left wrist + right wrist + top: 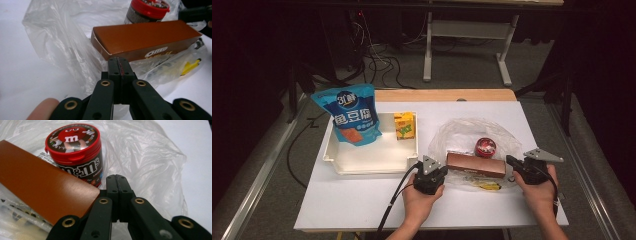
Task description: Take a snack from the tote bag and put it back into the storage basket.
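White tabletop (362, 200) carried a brown box (475, 165) on plastic; left tool (435, 170) and right tool (510, 161) flanked it, both closed, seemingly empty.

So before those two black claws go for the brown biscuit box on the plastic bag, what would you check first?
1. Left gripper fingers apart to take the brown box: not ok, shut.
2. Right gripper fingers apart: not ok, shut.
3. A gripper at each end of the box: ok.
4. Box top bare: ok.
5. Red-lidded candy tub out of the way: cannot tell, it stands close behind the box.
6. Room in the white tray: ok, front half bare.
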`<state>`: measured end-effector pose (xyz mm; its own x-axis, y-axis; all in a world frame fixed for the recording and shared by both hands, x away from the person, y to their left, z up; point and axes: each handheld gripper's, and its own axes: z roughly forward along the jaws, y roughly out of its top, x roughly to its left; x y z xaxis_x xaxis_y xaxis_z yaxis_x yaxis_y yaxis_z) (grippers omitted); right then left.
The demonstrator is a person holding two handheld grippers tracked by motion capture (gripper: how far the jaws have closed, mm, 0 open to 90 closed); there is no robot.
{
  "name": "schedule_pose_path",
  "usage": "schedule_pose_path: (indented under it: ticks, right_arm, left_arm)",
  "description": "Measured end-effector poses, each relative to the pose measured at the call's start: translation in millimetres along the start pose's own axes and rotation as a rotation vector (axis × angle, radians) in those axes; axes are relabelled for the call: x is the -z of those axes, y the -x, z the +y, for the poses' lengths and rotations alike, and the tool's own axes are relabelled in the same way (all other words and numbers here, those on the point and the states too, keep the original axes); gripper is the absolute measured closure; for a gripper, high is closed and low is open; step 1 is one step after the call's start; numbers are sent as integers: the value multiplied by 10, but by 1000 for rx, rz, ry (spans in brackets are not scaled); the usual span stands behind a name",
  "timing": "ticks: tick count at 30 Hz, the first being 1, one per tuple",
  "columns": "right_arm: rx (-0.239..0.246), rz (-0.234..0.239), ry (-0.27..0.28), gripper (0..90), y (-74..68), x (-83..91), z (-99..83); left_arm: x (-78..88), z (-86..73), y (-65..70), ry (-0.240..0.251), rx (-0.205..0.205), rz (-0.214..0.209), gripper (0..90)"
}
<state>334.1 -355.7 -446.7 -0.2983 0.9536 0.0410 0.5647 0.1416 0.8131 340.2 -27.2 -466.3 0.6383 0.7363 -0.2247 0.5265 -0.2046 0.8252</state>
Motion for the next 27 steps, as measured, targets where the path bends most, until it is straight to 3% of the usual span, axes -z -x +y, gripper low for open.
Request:
schedule_pose_path:
  ticks: [10, 27]
  right_arm:
    - [51, 28, -17, 900, -25, -67, 16]
    - [70, 101, -39, 900, -120, 130, -133]
  left_arm:
    - [-75, -8, -43, -15, 9, 3, 900]
    - [-206, 48, -76, -24, 28, 11, 900]
